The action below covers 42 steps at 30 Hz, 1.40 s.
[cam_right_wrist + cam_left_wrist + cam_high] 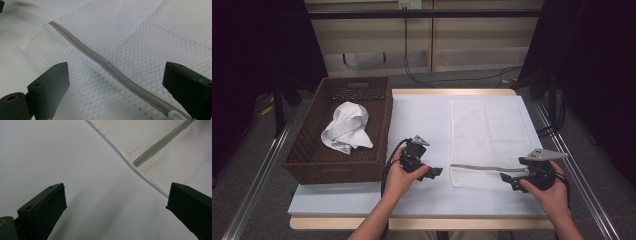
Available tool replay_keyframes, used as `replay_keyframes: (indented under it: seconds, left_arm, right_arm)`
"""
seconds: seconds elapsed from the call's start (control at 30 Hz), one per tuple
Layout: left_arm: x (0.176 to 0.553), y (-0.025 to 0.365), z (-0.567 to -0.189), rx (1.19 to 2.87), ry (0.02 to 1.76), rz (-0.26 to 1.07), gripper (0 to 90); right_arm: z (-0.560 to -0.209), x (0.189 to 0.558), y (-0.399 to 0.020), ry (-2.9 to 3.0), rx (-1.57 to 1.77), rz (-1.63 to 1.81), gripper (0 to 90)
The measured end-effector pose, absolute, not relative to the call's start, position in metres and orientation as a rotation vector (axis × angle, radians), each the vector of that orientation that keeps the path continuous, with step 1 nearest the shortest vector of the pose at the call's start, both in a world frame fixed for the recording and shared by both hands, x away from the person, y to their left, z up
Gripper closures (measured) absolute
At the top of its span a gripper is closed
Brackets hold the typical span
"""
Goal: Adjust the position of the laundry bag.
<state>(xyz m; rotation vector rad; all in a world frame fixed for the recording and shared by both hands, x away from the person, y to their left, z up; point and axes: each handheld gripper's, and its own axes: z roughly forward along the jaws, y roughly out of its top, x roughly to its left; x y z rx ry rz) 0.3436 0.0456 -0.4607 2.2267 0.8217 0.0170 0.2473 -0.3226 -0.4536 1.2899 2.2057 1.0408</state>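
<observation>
A white mesh laundry bag (486, 135) lies flat on the right half of the table, with a grey zipper (482, 166) running across its near end. My left gripper (435, 172) hovers just left of the bag's near left corner, jaws wide open and empty; in the left gripper view the bag corner (160, 157) and zipper end (140, 161) lie ahead of it. My right gripper (507, 178) sits over the bag's near right end, open, with the zipper (107, 65) passing between its jaws and a white zipper pull (175, 115) near the right jaw.
A brown wicker basket (307, 165) stands at the table's left with a crumpled white cloth (347, 127) inside. The white table top (422, 115) runs between basket and bag. Dark curtains and cables lie beyond the far edge.
</observation>
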Motion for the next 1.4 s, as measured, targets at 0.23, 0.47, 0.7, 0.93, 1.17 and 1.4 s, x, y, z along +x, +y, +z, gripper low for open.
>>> replay_keyframes:
  seconds: [0.23, 0.47, 0.7, 0.93, 1.17, 1.4]
  left_arm:
    - [0.345, 0.044, -0.463, 2.224, 0.824, 0.013, 1.8]
    - [0.343, 0.045, -0.464, 2.225, 0.836, 0.001, 1.8]
    - [0.347, 0.043, -0.460, 2.187, 0.862, -0.010, 0.9]
    - [0.354, 0.026, -0.466, 2.185, 0.883, -0.049, 0.2]
    - [0.367, 0.006, -0.470, 2.200, 0.900, -0.075, 0.1]
    - [0.379, -0.006, -0.464, 2.205, 0.904, -0.026, 7.3]
  right_arm:
    - [-0.454, 0.249, -0.323, 2.211, 1.287, 1.042, 6.2]
    - [-0.450, 0.246, -0.326, 2.185, 1.298, 1.054, 6.2]
    - [-0.447, 0.249, -0.323, 2.179, 1.276, 1.080, 6.2]
    - [-0.447, 0.252, -0.320, 2.187, 1.270, 1.087, 5.9]
    - [-0.447, 0.251, -0.322, 2.179, 1.272, 1.080, 5.9]
    - [-0.447, 0.248, -0.323, 2.171, 1.278, 1.084, 6.0]
